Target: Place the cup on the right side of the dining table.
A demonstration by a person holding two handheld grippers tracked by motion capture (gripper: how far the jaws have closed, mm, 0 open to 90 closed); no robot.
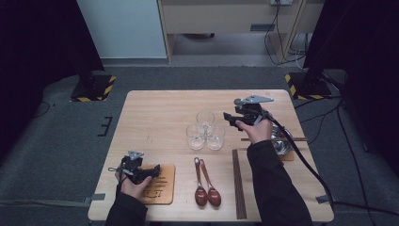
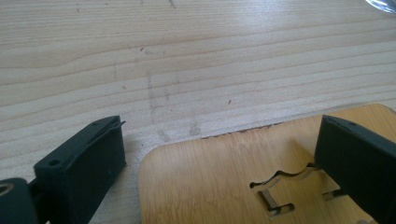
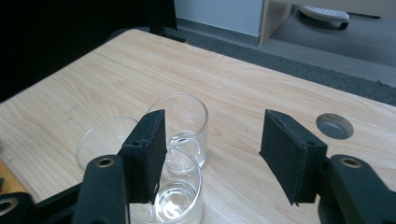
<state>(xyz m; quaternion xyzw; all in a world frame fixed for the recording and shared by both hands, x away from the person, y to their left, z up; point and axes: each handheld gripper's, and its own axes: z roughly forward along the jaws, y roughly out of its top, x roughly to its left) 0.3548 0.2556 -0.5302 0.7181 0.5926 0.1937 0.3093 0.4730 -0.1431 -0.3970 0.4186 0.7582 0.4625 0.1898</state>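
High view: above, facing forward-down, far. Gripper views: close, low; right shares glasses (image 3: 180, 135) at frame centre with high.

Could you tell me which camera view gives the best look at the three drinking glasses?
The right gripper view: the glasses sit close, rims and clear walls distinct, partly behind one black jaw. The high view shows all three glasses clustered mid-table, but small. The left gripper view catches merely a sliver of something glassy at its top right corner.

nearest glass (image 3: 180, 196) cut off below, steel bowl (image 1: 282, 145) half hidden

Lab: black curtains (image 1: 37, 42), hazard-taped stand bases (image 1: 91, 88).
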